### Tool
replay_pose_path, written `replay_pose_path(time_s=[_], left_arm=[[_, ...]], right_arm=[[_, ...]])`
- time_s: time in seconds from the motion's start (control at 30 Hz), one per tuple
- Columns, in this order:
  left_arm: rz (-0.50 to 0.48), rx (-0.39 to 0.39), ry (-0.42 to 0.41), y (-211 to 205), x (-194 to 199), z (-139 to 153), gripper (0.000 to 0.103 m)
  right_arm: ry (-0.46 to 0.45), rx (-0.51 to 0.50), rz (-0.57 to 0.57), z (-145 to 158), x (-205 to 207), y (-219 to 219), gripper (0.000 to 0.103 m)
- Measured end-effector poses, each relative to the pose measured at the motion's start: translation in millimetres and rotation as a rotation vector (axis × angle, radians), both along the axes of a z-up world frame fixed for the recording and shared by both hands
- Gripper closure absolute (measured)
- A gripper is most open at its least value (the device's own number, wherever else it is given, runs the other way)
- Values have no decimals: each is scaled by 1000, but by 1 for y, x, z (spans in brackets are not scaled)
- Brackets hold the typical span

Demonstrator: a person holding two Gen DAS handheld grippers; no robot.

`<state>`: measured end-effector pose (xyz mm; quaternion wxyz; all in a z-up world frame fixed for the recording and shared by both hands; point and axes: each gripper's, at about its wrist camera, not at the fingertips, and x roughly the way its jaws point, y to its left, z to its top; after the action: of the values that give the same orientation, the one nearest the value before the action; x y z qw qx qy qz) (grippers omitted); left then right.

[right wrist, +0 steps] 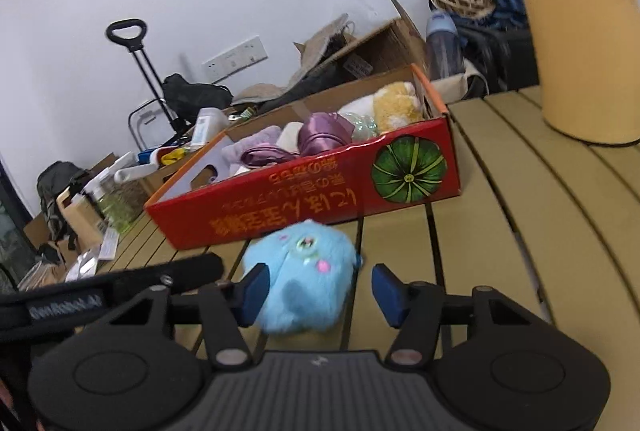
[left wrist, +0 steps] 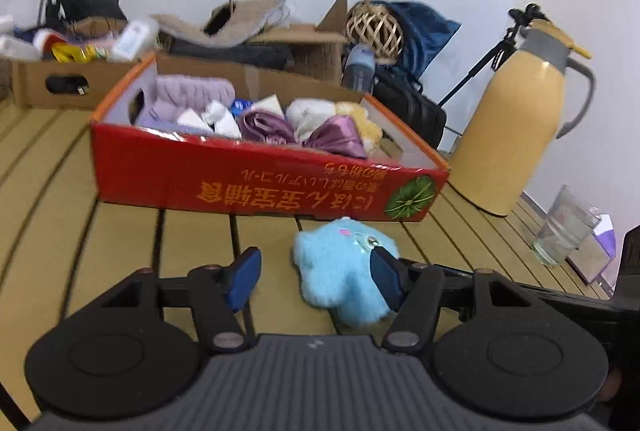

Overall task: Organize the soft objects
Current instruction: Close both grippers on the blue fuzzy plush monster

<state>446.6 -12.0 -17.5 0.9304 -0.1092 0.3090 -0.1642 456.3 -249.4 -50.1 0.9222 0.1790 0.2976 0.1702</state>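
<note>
A: From the left wrist camera I see the left gripper (left wrist: pixel 316 281) with its 2 blue pads apart. The right-hand pad lies against the blue plush toy (left wrist: pixel 344 267), while the other pad stands clear of it over bare slats, so nothing is pinched.

B: On my right wrist feed the right gripper (right wrist: pixel 320 291) is spread too. The same blue plush toy (right wrist: pixel 304 277) sits between the pads, touching the left one, with a gap to the right one. I also see a black part of the other gripper beside it at the left, which your view lacks.

A: Where does the toy lie?

B: On the slatted table (right wrist: pixel 500 231), just in front of the long near wall of the red cardboard box (right wrist: pixel 304 207), about midway along that wall.

A: Agreed. My view looks into the red cardboard box (left wrist: pixel 264 187): a purple satin bow (left wrist: pixel 328 137), a lilac knit piece (left wrist: pixel 188 95) and white and yellow plush. Only I see the yellow thermos jug (left wrist: pixel 516 119) whole, near the box's right end, and a clear glass (left wrist: pixel 564 227) towards the table's right edge.

B: I get just the jug's lower body, but also a trolley handle (right wrist: pixel 128 31) by the wall.
</note>
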Motion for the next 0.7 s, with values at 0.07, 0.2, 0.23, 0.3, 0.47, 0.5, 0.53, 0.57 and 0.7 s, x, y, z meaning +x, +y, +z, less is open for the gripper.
replay_pose_path(time_s=[0.07,0.2,0.23,0.3,0.47,0.5,0.53,0.57,0.7], left_arm=[[-11,-48,44,2,13,-8,44],[-52,-150,140,8,30,-25,68],[-64,-172,152,9,32,-28,74],[-67,-170,145,9,32,-28,74],[-58,-158,131,5,21,-21,77],[-56,-155,119,5,16,-17,77],[-55,-151,102,6,7,-11,77],[-53,-150,88,6,-1,-5,77],[-53,-142,24,6,-40,24,77]], right_arm=[[30,29,-9,-6,13,-1,51],[53,78,19,-15,22,-5,62],[55,87,29,-16,23,-4,66],[50,84,43,-16,23,-2,68],[45,88,42,-12,16,0,71],[35,89,43,-8,12,0,71],[21,88,47,-3,6,0,71],[9,90,50,2,-1,0,71],[-42,98,59,30,-37,-1,71]])
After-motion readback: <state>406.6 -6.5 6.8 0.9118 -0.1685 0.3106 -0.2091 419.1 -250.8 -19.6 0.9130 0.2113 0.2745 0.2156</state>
